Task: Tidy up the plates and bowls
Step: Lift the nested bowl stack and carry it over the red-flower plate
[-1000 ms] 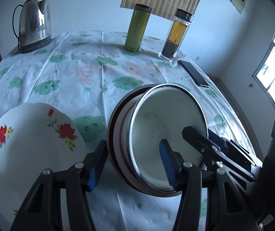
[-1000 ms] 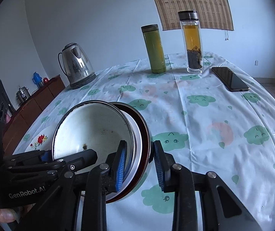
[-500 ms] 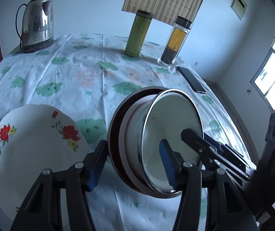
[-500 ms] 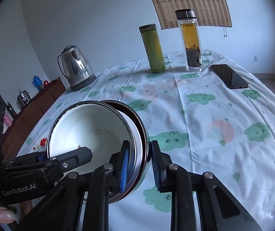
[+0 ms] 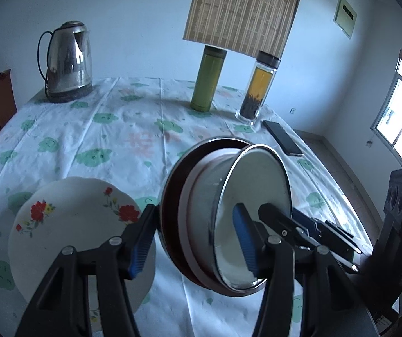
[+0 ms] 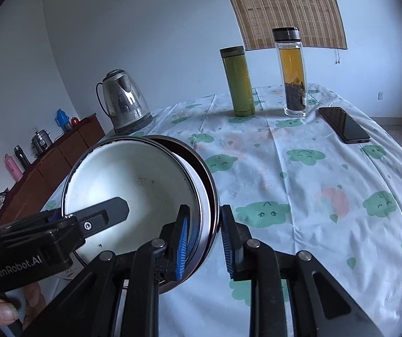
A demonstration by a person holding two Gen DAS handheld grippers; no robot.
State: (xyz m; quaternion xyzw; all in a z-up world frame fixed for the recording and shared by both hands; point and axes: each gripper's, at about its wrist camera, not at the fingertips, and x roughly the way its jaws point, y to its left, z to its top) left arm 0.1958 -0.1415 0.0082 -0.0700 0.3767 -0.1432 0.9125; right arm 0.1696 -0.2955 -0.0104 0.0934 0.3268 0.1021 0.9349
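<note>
A white enamel bowl sits nested in a dark-rimmed plate; the stack is tilted and held above the table. My left gripper is shut on the stack, one finger behind the plate, one inside the bowl. My right gripper is shut on the stack's other edge, the bowl and plate rim between its blue pads. A white plate with red flowers lies on the table at lower left of the left wrist view.
On the flowered tablecloth stand a steel kettle, a green flask and a glass tea bottle. A black phone lies at the right. A wooden cabinet stands left of the table.
Both grippers have lifted the bowl-and-plate stack and tilted it more steeply on edge. The flowered plate has not moved.
</note>
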